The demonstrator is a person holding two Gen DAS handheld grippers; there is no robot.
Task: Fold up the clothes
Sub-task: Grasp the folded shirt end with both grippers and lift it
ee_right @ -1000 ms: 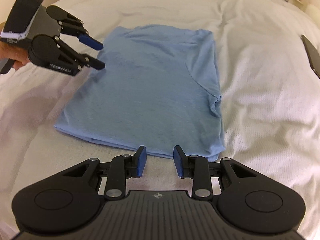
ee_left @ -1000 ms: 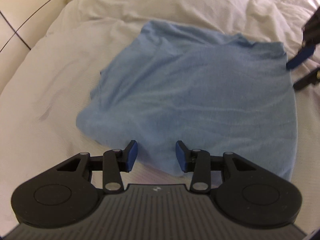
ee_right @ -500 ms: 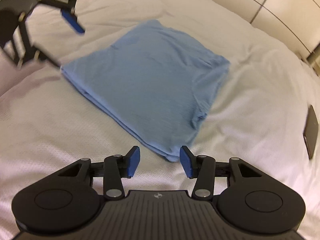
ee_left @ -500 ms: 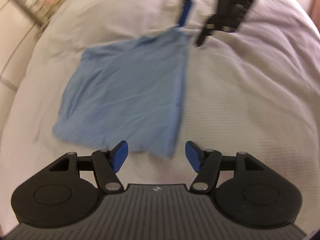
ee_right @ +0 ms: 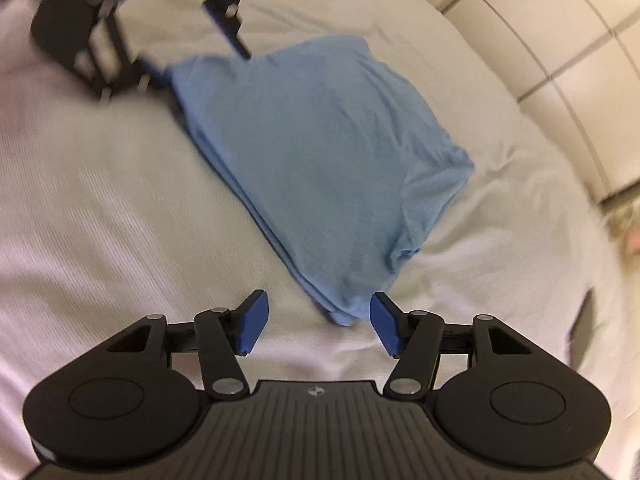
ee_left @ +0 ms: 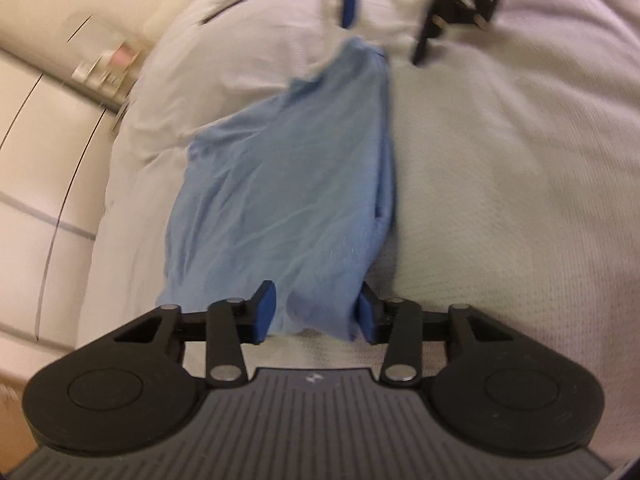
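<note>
On white bedspread [ee_right: 120,220], folded blue shirt [ee_right: 320,152], cream panelled wall [ee_right: 560,40] beside

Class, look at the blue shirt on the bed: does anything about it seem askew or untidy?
Mostly neat. The shirt lies folded on the bed, but one side edge bunches into a puckered lump near the right gripper. Blur hides finer detail.

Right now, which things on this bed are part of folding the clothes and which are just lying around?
Part of the job:
- blue shirt, partly folded on the bed
- left gripper, open around one corner
- right gripper, open at the opposite corner

Just lying about:
- dark flat object, blurred, on the white bedspread
</note>
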